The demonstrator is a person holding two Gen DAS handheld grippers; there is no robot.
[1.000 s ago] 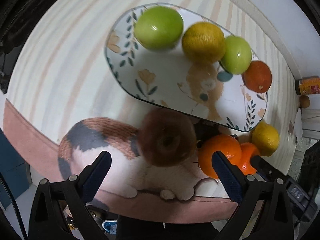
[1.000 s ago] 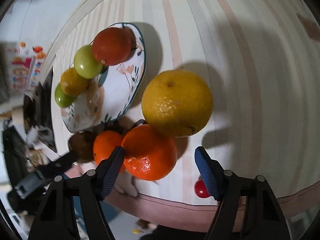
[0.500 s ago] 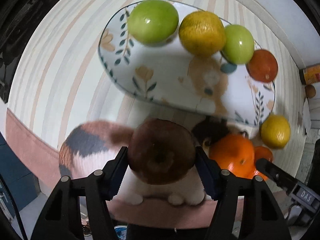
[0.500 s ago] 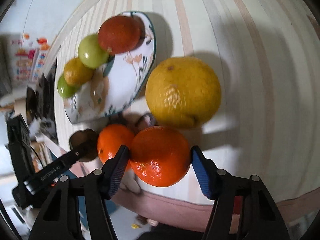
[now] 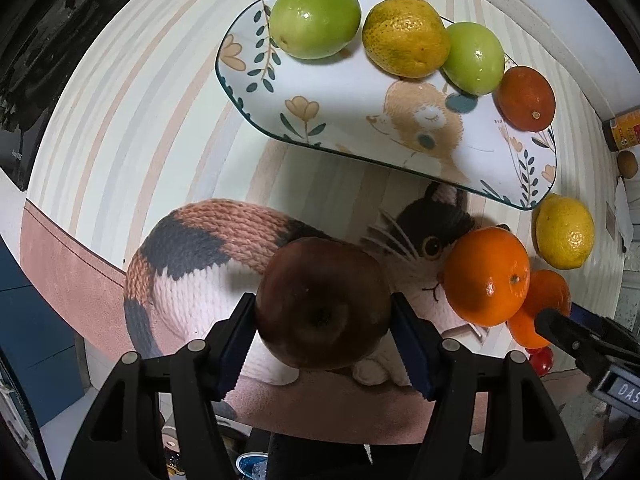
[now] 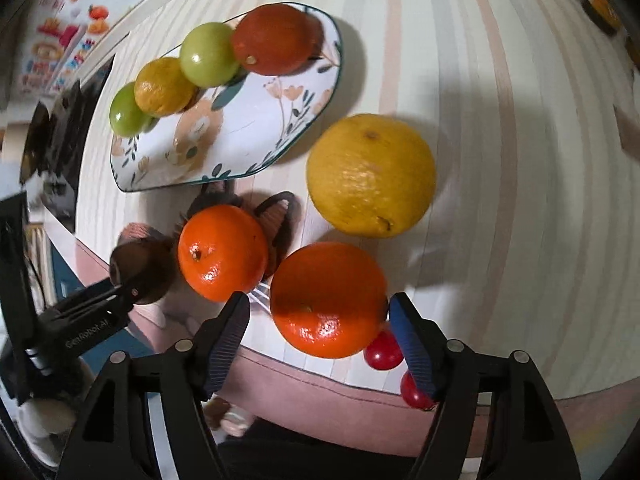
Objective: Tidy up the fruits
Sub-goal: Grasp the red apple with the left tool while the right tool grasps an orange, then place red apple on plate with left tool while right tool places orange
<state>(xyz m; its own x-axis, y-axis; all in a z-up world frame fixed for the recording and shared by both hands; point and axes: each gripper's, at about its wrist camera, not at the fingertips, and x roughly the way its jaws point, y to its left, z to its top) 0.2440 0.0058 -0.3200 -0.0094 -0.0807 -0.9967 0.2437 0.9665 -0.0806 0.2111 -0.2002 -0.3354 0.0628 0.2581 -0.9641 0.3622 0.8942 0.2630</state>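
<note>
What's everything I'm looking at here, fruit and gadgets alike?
plate: one, white with flowers, on the mat
green fruits: two, on the plate
yellow citrus: one, on the plate between them
red-orange fruit: one, plate's end
oranges: two, on the mat
lemon: one, yellow, beside the plate
small red fruits: two, mat's edge
mat: one, striped, cat picture
brown fruit: one, gripped
left gripper: black, just closed on the brown fruit
right gripper: black, jaws just opening around one orange
</note>
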